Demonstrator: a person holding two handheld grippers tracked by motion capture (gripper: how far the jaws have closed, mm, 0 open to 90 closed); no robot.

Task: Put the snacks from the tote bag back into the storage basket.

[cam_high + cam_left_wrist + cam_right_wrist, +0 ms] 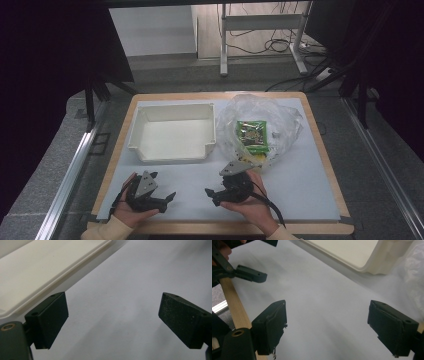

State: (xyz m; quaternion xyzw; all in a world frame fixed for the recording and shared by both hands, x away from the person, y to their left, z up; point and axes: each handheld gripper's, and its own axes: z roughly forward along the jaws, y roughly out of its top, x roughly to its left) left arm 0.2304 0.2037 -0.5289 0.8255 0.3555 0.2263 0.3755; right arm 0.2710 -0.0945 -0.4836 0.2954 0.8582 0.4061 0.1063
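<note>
A white plastic bin (172,132) stands empty on the white mat (300,185), left of centre. To its right lies a crumpled clear plastic bag (280,120) with a green packet (252,136) inside. My left gripper (164,186) is held low over the mat in front of the bin, open, with nothing between its jaws. My right gripper (214,182) hovers just in front of the bag, pointing left, also open and empty. In the left gripper view my left gripper (113,322) faces bare mat, with the bin (37,267) at upper left. In the right gripper view my right gripper (327,327) faces bare mat.
The right gripper view has the bin's corner (352,252) at the top, the bag (414,272) at the right, one jaw of the left gripper (249,273) at upper left, and the table's wooden edge (233,300). A metal stand (260,30) and cables sit beyond the table.
</note>
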